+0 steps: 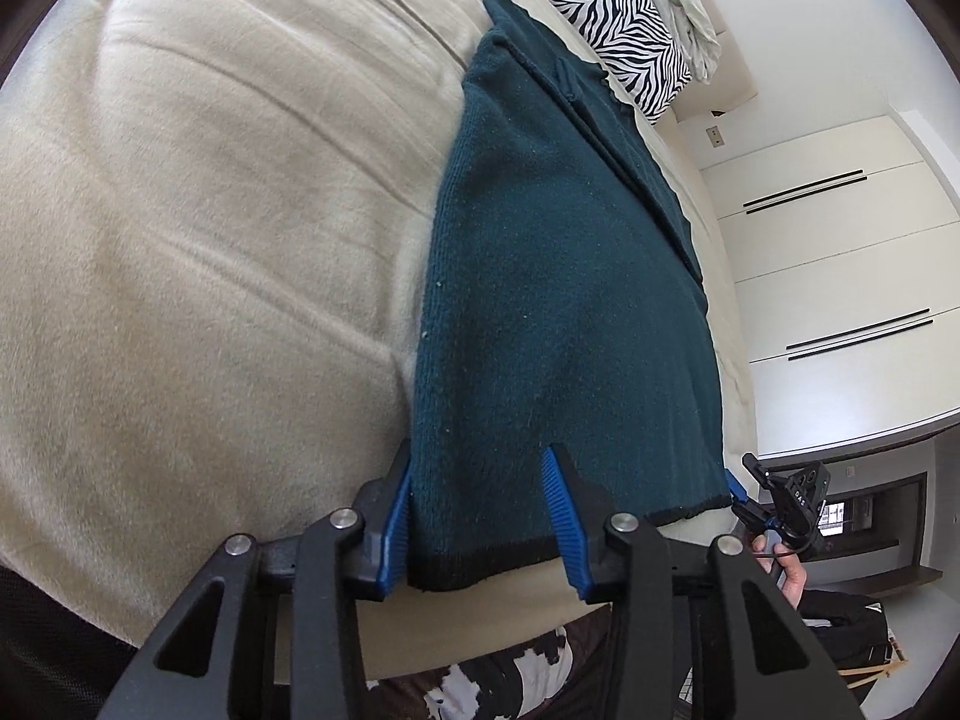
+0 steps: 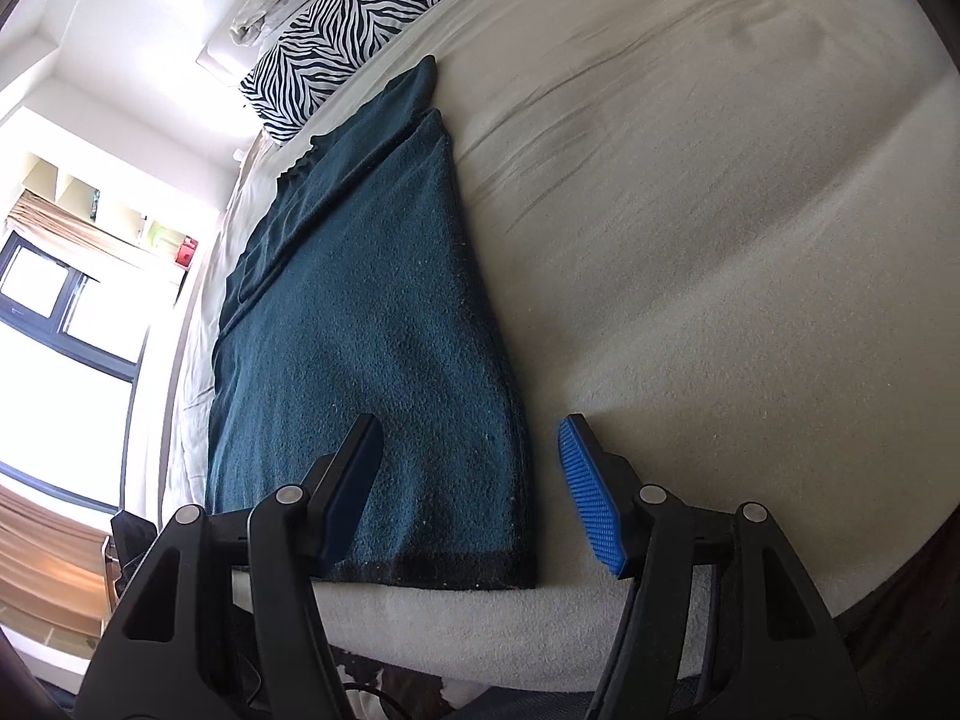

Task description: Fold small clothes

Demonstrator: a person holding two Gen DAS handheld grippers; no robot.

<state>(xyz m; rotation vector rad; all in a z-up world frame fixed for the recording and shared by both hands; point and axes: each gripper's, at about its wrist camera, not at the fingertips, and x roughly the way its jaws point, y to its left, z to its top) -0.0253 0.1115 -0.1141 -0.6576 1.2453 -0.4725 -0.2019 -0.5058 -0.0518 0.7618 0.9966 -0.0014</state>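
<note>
A dark teal knitted garment point(image 1: 558, 276) point(image 2: 360, 324) lies folded into a long strip on the beige bed blanket point(image 1: 210, 240) point(image 2: 720, 240), its black hem at the near bed edge. My left gripper point(image 1: 479, 450) stands open astride the hem's left corner. Its left pad point(image 1: 396, 516) is beside the cloth's edge and the right finger rests on top. My right gripper point(image 2: 471, 423) is open over the hem's right corner, with one finger on the cloth and the blue pad point(image 2: 591, 492) above the bare blanket. In the left wrist view the right gripper point(image 1: 741, 489) shows at that corner, with a hand point(image 1: 786, 576) behind it.
A zebra-print pillow point(image 1: 612, 18) point(image 2: 342, 48) and crumpled pale cloth point(image 1: 690, 12) lie at the far end of the bed. White wardrobe doors point(image 1: 840, 252) stand to one side, a bright window point(image 2: 60, 360) to the other. A cow-pattern rug point(image 1: 480, 678) lies below the bed edge.
</note>
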